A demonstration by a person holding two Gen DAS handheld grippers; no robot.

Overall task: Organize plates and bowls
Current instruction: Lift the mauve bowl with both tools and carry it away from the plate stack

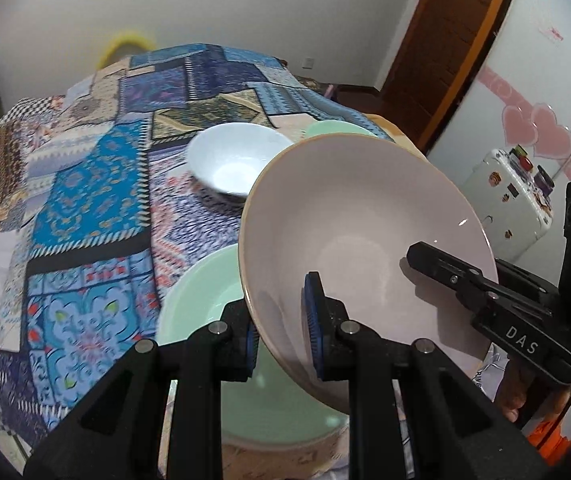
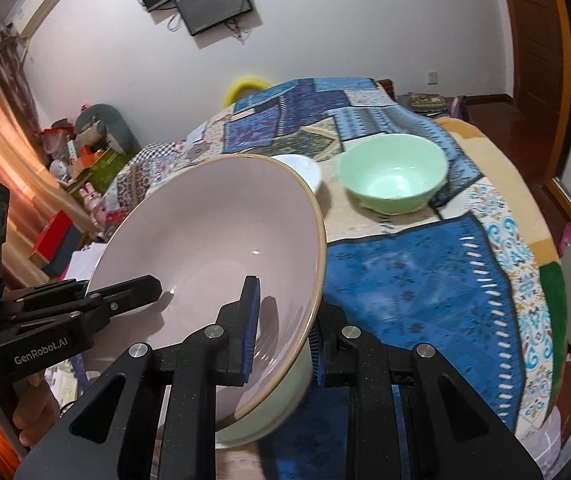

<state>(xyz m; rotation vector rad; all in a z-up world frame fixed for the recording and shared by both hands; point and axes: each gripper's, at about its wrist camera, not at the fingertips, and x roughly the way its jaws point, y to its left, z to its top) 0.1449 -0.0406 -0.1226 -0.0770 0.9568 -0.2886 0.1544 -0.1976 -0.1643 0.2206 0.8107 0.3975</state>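
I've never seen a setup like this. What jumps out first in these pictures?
A big pale pink bowl fills the middle, tilted and held off the bed, with the left gripper and the right gripper each clamped on its rim from opposite sides. Beneath it is a green plate; farther back on the patchwork quilt sit a white bowl and a green bowl.

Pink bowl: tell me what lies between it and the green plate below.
Nothing visible. The pink bowl, clamped at its rim by the left gripper and right gripper, hangs tilted directly over the green plate; the white bowl sits farther back.
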